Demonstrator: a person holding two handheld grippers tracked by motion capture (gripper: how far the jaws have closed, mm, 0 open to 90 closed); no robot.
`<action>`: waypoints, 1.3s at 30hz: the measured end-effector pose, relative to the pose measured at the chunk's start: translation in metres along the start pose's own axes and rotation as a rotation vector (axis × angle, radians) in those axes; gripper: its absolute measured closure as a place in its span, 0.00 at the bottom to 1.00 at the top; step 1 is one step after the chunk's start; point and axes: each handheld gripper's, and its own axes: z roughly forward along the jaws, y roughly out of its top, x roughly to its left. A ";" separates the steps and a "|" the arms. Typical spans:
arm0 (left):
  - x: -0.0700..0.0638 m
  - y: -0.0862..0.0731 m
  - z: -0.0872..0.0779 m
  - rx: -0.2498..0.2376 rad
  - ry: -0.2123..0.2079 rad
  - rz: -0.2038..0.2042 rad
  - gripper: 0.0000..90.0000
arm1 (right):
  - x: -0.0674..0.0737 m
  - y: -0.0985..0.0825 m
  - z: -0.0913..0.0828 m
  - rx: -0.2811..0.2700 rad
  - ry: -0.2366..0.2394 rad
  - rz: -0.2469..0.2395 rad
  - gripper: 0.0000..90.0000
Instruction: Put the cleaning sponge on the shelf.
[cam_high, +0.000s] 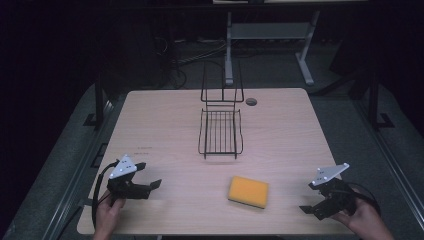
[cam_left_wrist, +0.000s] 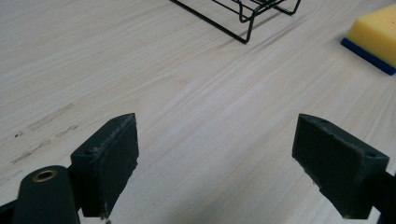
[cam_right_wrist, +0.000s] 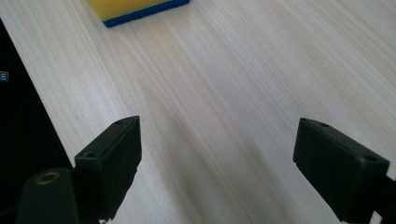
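A yellow sponge (cam_high: 248, 191) with a blue underside lies flat on the wooden table (cam_high: 160, 120), near the front and right of centre. Behind it, at mid-table, stands a black wire rack (cam_high: 220, 132), empty. My left gripper (cam_high: 150, 175) is held at the front left, open, its jaws aimed toward the sponge and nothing between them. My right gripper (cam_high: 308, 197) is open at the front right, pointing left toward the sponge. In the left gripper view, the sponge (cam_left_wrist: 373, 32) and the rack's foot (cam_left_wrist: 243, 18) lie well beyond the spread jaws. In the right gripper view, the sponge (cam_right_wrist: 135, 7) sits at the top edge.
A round cable hole (cam_high: 251, 101) is near the table's back edge, right of the rack. A grey desk frame (cam_high: 270, 35) stands on the dark floor behind. The table's front edge (cam_right_wrist: 28, 93) runs close to my right gripper.
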 end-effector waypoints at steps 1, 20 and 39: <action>0.000 0.001 0.001 0.003 0.002 -0.001 0.16 | 0.000 0.000 0.001 0.000 0.001 0.000 0.17; -0.002 -0.001 0.001 0.014 -0.008 0.015 0.16 | 0.010 0.015 0.004 0.011 0.009 -0.047 0.17; -0.002 -0.001 0.000 0.014 -0.005 0.019 0.16 | 0.021 0.034 0.006 0.023 0.019 -0.105 0.17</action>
